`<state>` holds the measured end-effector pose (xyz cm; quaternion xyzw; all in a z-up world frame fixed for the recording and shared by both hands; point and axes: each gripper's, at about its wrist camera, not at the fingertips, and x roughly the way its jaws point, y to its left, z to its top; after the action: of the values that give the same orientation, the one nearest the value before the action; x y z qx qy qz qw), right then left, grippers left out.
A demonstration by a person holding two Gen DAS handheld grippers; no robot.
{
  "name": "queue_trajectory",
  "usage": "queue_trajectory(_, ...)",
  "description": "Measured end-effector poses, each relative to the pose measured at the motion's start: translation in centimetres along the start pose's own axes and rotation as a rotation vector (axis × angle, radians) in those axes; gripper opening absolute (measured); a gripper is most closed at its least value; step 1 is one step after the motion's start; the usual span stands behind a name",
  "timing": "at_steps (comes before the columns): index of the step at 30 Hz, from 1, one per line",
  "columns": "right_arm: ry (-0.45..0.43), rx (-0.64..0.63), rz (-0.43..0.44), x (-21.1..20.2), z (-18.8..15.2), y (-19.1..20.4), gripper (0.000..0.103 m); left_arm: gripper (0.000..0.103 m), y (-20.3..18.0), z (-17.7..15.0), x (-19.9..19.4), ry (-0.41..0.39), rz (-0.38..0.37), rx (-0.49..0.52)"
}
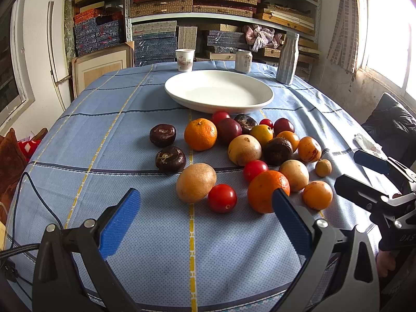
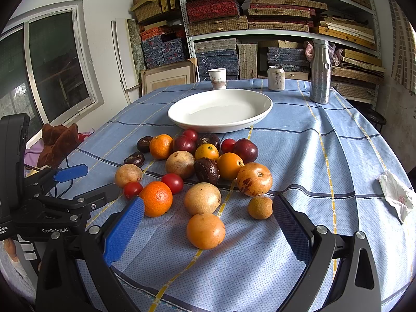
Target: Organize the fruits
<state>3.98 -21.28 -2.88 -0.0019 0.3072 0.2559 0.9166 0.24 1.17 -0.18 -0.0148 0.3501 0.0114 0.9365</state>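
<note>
A heap of fruit lies on the blue checked tablecloth (image 1: 156,234): oranges (image 1: 200,134), red tomatoes (image 1: 222,198), tan round fruits (image 1: 196,182), dark plums and dark brown water chestnuts (image 1: 170,158). An empty white plate (image 1: 219,90) stands behind the heap; it also shows in the right wrist view (image 2: 220,109). My left gripper (image 1: 205,205) is open and empty, just in front of the heap. My right gripper (image 2: 208,217) is open and empty, its fingers on either side of an orange fruit (image 2: 205,230) without touching it.
A paper cup (image 1: 184,60), a can (image 1: 243,61) and a metal bottle (image 1: 287,58) stand at the table's far edge. A crumpled tissue (image 2: 396,193) lies at the right. Shelves of boxes fill the back wall. A cable (image 1: 23,182) runs over the left table edge.
</note>
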Motion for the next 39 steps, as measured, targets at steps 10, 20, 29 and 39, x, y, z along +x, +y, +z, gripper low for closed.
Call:
queue_trajectory(10,0.001,0.001,0.000,-0.01,0.00,-0.04,0.100,0.099,0.00,0.01,0.00,0.001,0.000,0.000)
queue_trajectory(20,0.001,0.001,0.001,-0.03,-0.01,-0.14,0.100,0.099,0.01,0.02,-0.03,0.001,0.000,0.000)
queue_trajectory(29,0.002,0.001,0.001,-0.04,-0.03,-0.18,0.100,0.099,-0.01,0.07,0.00,0.003,0.000,0.000)
queue_trajectory(39,0.006,0.000,0.000,0.08,-0.05,0.05,0.100,0.099,-0.03,0.08,0.01,0.003,0.000,0.000)
